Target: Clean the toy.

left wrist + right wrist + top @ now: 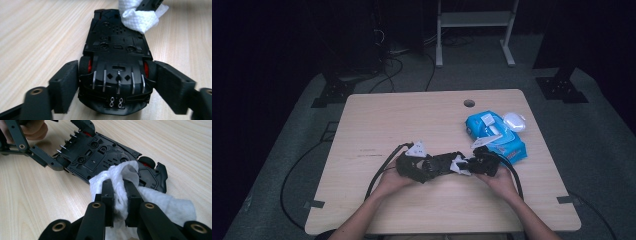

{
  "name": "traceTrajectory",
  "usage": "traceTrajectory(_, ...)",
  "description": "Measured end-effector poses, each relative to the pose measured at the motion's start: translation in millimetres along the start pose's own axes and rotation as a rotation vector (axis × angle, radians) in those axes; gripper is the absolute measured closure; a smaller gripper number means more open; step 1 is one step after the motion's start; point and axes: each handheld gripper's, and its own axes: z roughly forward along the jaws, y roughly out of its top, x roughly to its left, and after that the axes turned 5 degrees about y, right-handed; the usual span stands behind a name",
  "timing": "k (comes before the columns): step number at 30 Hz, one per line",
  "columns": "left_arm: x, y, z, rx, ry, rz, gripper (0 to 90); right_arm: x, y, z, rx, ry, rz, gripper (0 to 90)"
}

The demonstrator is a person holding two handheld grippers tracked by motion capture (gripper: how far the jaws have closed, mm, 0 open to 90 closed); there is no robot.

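A black toy car [116, 50] with red wheel hubs lies upside down on the wooden table [377, 120]. My left gripper [116, 80] is shut on its rear end, one jaw against each rear wheel. In the right gripper view that same jaw pair clamps the car [100, 152] at the upper left. My right gripper [121, 192] is shut on a bunched white wipe [117, 173], which rests on the car's underside near its front. From above, both grippers meet at the table's front centre, left gripper [434, 165] and right gripper [464, 165], with the wipe [459, 164] between them.
A blue pack of wet wipes [496, 135] lies at the right of the table with its flap raised, and a white rounded object [514, 121] sits just behind it. A cable hole [469, 103] is near the far edge. Black cables trail off the front.
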Motion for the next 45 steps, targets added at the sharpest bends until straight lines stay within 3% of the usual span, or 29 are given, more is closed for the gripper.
traceTrajectory(3,4.0,-1.8,0.3,0.006,-0.032,-0.035,18.9,2.3,-1.7,-0.2,0.005,0.007,-0.019,80.2)
traceTrajectory(8,7.2,0.0,-3.8,-0.03,-0.052,-0.075,18.2,6.6,-4.5,0.2,0.005,-0.003,-0.058,80.6)
traceTrajectory(10,10.0,0.0,-4.6,-0.048,-0.061,-0.111,18.3,7.1,-5.9,0.4,0.0,0.003,-0.061,80.7)
traceTrajectory(16,19.0,-4.8,0.1,-0.005,-0.077,-0.198,21.9,9.7,-8.5,-0.4,-0.001,0.003,-0.075,81.3)
traceTrajectory(18,20.5,-6.0,2.3,0.005,-0.102,-0.222,21.6,11.7,-10.3,-0.7,-0.006,-0.003,-0.086,81.5)
traceTrajectory(24,21.3,-6.0,4.7,0.017,-0.136,-0.253,25.2,14.5,-14.7,-1.8,-0.018,-0.006,-0.094,81.9)
traceTrajectory(28,19.4,-4.9,4.4,0.019,-0.132,-0.237,25.6,15.3,-16.2,-2.4,-0.022,-0.009,-0.094,82.0)
traceTrajectory(36,10.6,-0.5,1.3,0.018,-0.087,-0.161,25.9,16.7,-18.1,-3.0,-0.021,-0.006,-0.097,82.2)
traceTrajectory(45,-13.8,5.5,-6.5,0.011,0.044,0.04,26.0,20.8,-22.7,-4.3,-0.016,-0.008,-0.104,82.2)
